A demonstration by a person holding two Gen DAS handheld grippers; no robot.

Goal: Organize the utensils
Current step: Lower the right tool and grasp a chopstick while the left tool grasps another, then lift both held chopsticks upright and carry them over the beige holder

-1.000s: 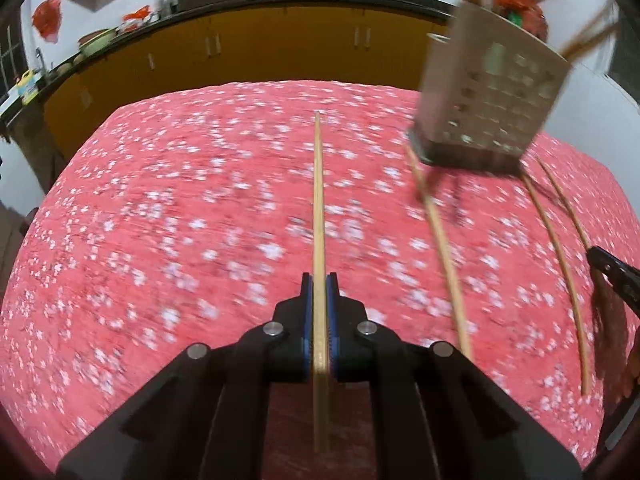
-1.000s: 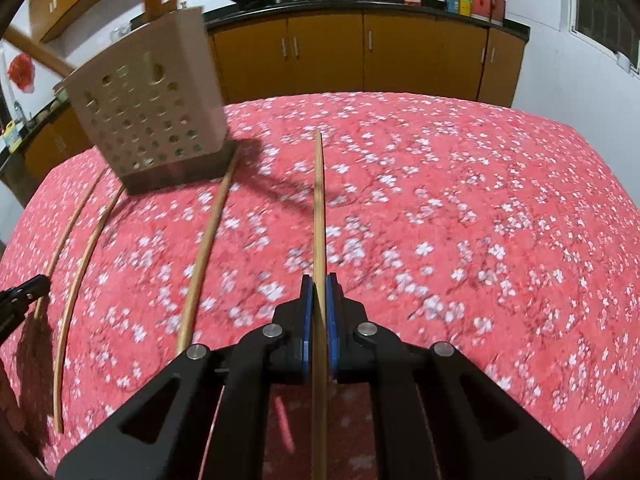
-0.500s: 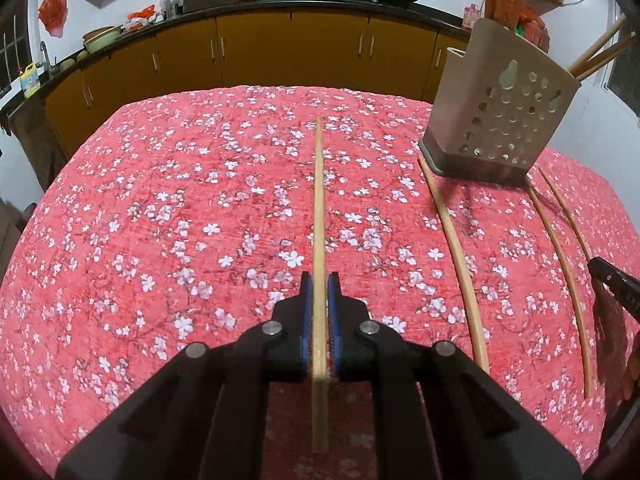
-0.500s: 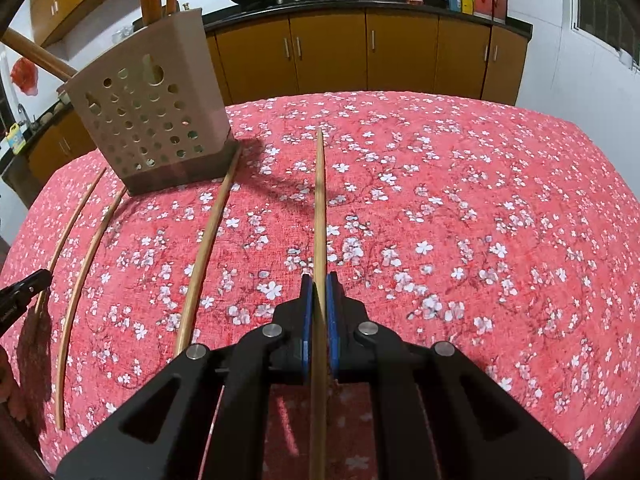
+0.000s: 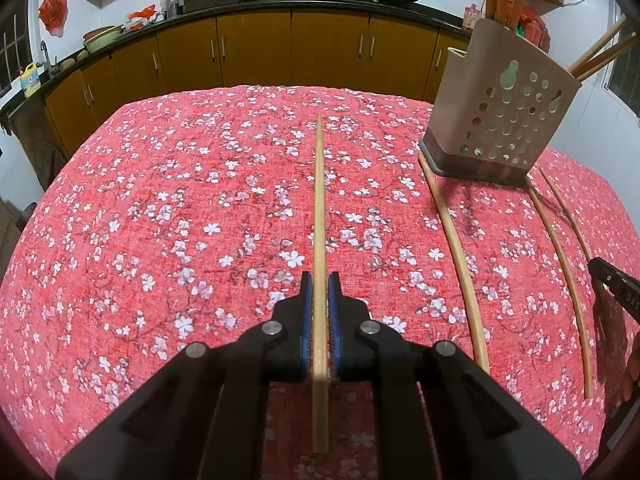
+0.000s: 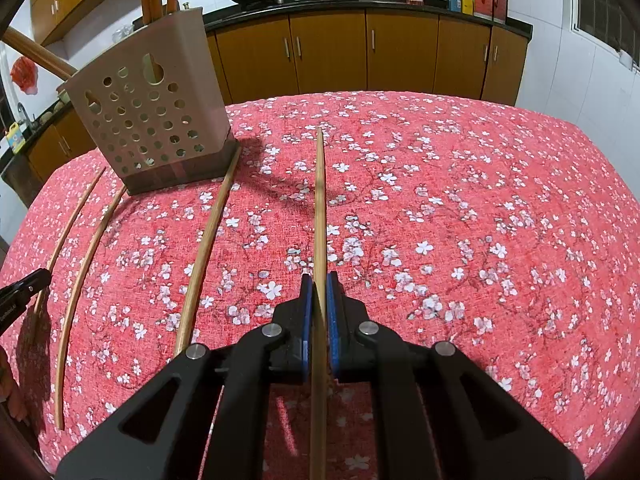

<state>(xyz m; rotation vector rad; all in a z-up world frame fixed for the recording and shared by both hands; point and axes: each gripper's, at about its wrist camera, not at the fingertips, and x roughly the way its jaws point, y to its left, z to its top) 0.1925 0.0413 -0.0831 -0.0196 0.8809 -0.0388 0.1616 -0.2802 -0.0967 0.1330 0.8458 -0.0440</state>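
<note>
Chopsticks [image 5: 454, 248] lay in 3s on the red floral tablecloth [image 5: 160, 220] beside the perforated holder [image 5: 500, 120], yellow cabinets [image 5: 256, 52] behind, while your left gripper [image 5: 319, 300] and right gripper [image 6: 319, 300] each clamped 1 chopstick.

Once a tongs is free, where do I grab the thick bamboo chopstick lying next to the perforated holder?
Take the thick bamboo chopstick near its middle, coming straight down from above with the pads across its width. It lies flat on the red floral tablecloth, far tip at the perforated beige utensil holder's base, so the near half is clear.
</note>
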